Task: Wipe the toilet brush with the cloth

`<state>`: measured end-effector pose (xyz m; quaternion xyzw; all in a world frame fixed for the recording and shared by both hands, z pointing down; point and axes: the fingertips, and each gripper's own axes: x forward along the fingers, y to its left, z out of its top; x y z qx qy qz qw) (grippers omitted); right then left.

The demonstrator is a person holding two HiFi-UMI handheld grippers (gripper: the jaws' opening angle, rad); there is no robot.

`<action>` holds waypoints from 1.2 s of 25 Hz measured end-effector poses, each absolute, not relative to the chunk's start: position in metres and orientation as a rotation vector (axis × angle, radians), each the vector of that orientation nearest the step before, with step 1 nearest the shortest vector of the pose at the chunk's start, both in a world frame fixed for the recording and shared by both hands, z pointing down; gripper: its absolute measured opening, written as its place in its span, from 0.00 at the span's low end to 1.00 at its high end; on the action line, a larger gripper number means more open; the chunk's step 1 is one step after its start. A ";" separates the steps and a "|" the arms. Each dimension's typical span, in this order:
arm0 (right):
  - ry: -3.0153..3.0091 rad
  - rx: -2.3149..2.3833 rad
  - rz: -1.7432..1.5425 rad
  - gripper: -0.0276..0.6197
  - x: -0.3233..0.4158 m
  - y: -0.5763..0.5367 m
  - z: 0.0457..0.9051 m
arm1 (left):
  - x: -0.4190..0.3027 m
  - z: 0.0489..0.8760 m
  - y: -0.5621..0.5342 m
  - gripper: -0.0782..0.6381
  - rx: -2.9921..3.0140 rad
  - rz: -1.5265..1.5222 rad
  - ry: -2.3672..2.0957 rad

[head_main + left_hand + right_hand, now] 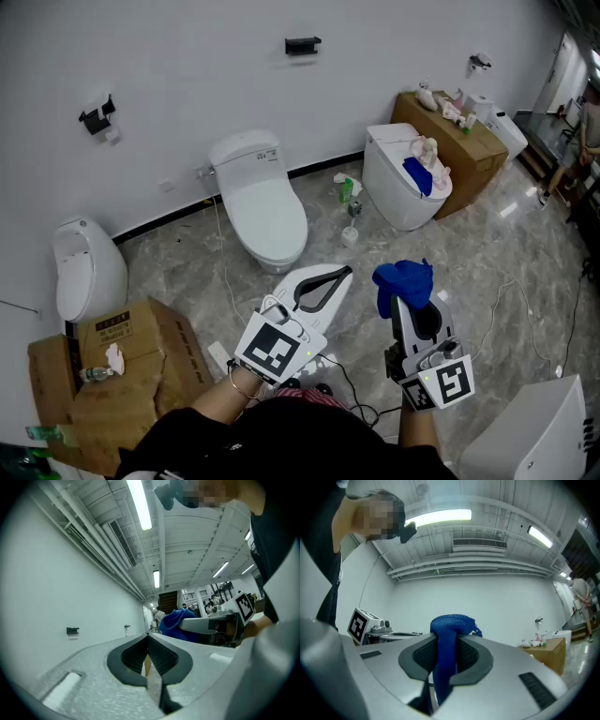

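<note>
Between the two toilets (262,202), on the floor (487,253), what looks like the toilet brush (352,223) stands upright: probably light, stiff, best held by its handle; right gripper (401,302) clamps a soft, limp blue cloth (405,279); left gripper (345,274) is closed, empty.

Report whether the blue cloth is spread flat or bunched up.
Bunched up. The blue cloth is pinched between the jaws of the right tool, its top bulging in a wad above them.
</note>
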<state>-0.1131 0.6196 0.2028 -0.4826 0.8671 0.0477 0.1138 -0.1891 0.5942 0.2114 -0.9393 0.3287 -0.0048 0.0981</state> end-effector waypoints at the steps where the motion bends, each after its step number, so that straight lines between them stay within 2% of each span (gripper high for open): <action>1: 2.542 -1.417 0.146 0.15 -0.112 0.620 0.203 | -0.189 0.211 0.595 0.12 -2.781 -0.007 0.974; 19: 2.465 -1.386 0.166 0.15 -0.071 0.631 0.197 | -0.155 0.207 0.605 0.12 -2.787 0.002 0.954; 30: 2.459 -1.408 0.186 0.15 -0.019 0.645 0.204 | -0.103 0.216 0.617 0.12 -2.790 -0.055 0.927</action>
